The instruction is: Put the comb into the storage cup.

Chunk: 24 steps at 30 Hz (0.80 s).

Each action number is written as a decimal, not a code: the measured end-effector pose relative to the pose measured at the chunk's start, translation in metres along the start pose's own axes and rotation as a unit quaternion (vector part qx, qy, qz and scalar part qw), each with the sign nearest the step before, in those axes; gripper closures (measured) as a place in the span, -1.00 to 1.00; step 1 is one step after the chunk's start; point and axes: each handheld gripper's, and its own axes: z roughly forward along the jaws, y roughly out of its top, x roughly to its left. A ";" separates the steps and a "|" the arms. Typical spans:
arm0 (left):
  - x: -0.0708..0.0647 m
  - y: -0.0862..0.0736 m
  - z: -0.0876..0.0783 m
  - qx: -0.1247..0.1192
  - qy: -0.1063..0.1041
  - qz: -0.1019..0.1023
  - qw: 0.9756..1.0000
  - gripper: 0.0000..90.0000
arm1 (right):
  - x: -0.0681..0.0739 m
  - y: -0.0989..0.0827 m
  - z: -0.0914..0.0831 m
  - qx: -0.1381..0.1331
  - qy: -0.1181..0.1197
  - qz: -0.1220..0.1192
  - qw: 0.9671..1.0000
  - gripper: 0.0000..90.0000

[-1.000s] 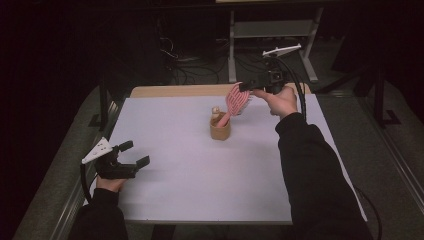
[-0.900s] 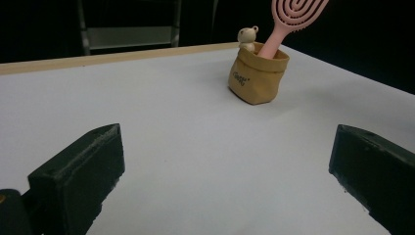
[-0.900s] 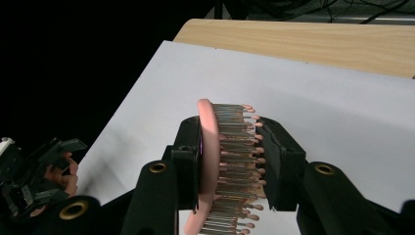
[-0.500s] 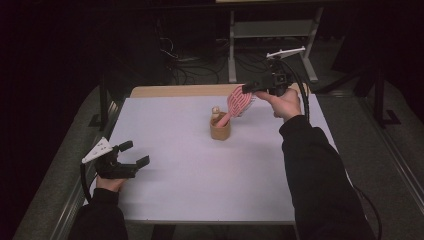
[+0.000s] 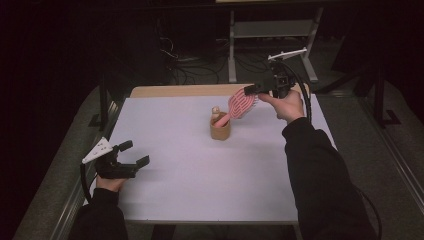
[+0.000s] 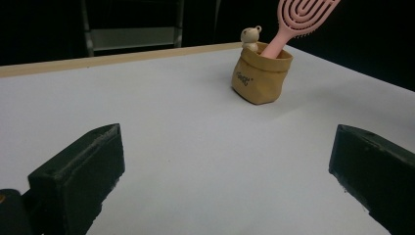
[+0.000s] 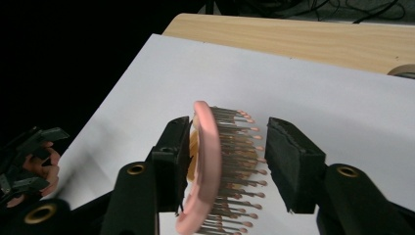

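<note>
While both jaws gape, the bristly pink brush (image 7: 205,171) leans in a crumpled pouch (image 5: 220,131).

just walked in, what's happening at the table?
A person works two handheld grippers over a white table. The right gripper is at the head of a pink hairbrush whose handle stands in a small tan pouch, next to a little bear figure. Its jaws have just been opening: the brush head sits between them, one jaw by its back, the other clear of the bristle tips. The left gripper rests open and empty near the table's near left edge.
</note>
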 end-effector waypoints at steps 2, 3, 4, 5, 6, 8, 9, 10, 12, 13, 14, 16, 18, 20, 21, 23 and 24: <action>0.000 0.000 0.000 0.000 0.001 0.000 1.000 -1.00 | -0.001 -0.001 -0.001 -0.002 -0.004 0.001 1.000 -0.02; 0.000 0.000 0.000 0.000 0.000 0.000 1.000 -1.00 | -0.002 -0.001 -0.002 -0.003 -0.004 0.002 1.000 -0.06; 0.000 0.000 0.000 0.001 0.000 0.000 1.000 -1.00 | -0.002 -0.001 -0.002 -0.004 -0.004 0.000 1.000 -0.12; 0.000 0.000 0.000 0.000 0.001 0.000 1.000 -1.00 | -0.002 -0.002 -0.003 -0.003 -0.004 -0.003 1.000 -0.18; 0.000 0.000 0.000 -0.001 0.000 -0.001 1.000 -1.00 | -0.003 -0.002 -0.003 0.001 -0.002 -0.010 1.000 -0.27; 0.000 0.000 0.000 0.000 0.000 0.000 1.000 -1.00 | -0.003 -0.003 -0.004 0.003 0.005 -0.018 1.000 -0.46; 0.000 0.000 0.000 0.001 0.000 0.000 1.000 -1.00 | -0.003 -0.003 -0.005 0.002 0.007 -0.020 1.000 -0.51; 0.000 0.000 0.000 0.003 0.000 0.001 1.000 -1.00 | -0.002 -0.004 -0.005 0.000 0.008 -0.025 1.000 -0.58; -0.001 0.000 0.001 0.003 0.002 0.003 1.000 -1.00 | -0.002 -0.005 -0.007 -0.004 0.003 -0.030 1.000 -0.71; -0.001 0.000 0.000 0.002 0.005 0.004 1.000 -1.00 | -0.002 -0.005 -0.007 -0.006 0.002 -0.033 0.999 -0.73; -0.001 0.000 0.000 0.001 0.006 0.004 1.000 -1.00 | -0.003 -0.006 -0.009 -0.009 0.002 -0.035 0.999 -0.78; 0.000 0.000 -0.001 -0.002 0.008 0.002 1.000 -1.00 | -0.004 -0.006 -0.011 -0.015 -0.006 -0.036 0.999 -0.93; 0.000 0.000 -0.001 0.000 0.008 0.001 1.000 -1.00 | -0.006 -0.007 -0.014 -0.023 -0.003 -0.038 0.999 -0.95; 0.000 0.000 0.000 0.002 0.007 0.000 1.000 -1.00 | -0.008 -0.009 -0.017 -0.028 -0.005 -0.041 0.999 -1.00; 0.000 0.000 0.000 0.004 0.006 0.001 1.000 -1.00 | -0.009 -0.009 -0.018 -0.028 -0.003 -0.042 0.999 -1.00; 0.000 0.000 0.000 0.004 0.005 0.001 1.000 -1.00 | -0.012 -0.011 -0.020 -0.026 -0.007 -0.043 0.999 -1.00; 0.000 0.000 0.001 0.004 0.005 0.001 1.000 -1.00 | -0.013 -0.013 -0.021 -0.024 -0.013 -0.045 0.999 -1.00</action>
